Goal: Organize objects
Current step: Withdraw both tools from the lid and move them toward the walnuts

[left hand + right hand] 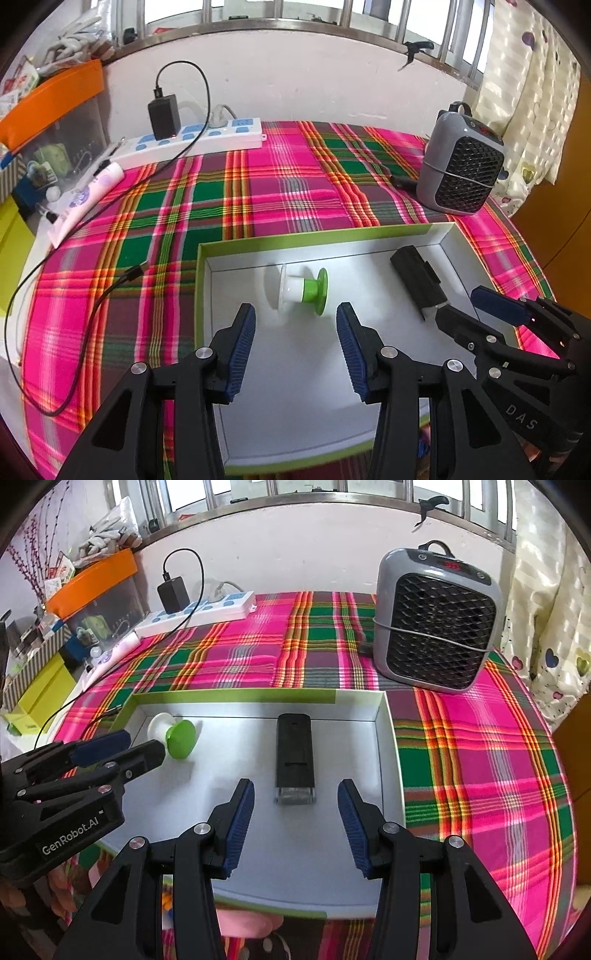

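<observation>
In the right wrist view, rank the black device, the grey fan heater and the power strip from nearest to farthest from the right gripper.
1. Black device: in the tray, just ahead of the right gripper.
2. Grey fan heater: beyond the tray, right.
3. Power strip: far left, by the wall.

One shallow box (388, 738) on the plaid cloth (480, 775), and inside it two items: one green-and-white spool (303, 291), one black rectangular device (294, 753). Beyond that, one grey fan heater (436, 627), one white power strip (199, 138) carrying one black adapter (163, 116), one pink tube (88, 197).
</observation>
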`<state>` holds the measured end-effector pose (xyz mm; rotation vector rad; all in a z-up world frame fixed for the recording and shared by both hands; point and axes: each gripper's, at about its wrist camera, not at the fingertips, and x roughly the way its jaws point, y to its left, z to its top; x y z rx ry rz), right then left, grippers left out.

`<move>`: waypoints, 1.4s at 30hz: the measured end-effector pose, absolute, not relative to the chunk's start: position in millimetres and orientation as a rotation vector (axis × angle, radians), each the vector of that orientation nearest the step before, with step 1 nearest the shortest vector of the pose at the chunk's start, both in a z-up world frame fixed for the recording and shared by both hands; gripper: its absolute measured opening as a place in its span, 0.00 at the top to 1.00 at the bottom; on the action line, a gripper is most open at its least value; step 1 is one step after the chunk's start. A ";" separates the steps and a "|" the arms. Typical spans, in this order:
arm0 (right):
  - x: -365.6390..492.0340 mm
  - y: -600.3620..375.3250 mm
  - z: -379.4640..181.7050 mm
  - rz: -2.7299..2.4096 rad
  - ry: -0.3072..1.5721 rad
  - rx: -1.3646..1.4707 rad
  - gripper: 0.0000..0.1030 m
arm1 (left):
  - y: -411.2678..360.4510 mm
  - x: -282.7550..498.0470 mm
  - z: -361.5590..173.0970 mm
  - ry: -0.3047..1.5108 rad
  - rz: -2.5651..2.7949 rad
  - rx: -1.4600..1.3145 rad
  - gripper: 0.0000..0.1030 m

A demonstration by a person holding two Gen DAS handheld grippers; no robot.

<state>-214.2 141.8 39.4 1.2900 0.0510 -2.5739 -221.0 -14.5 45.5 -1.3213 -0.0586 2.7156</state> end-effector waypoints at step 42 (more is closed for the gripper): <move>-102.6 147.0 51.5 -2.537 0.101 1.067 0.53 | -72.1 -105.2 44.8 -0.253 2.803 -1.260 0.55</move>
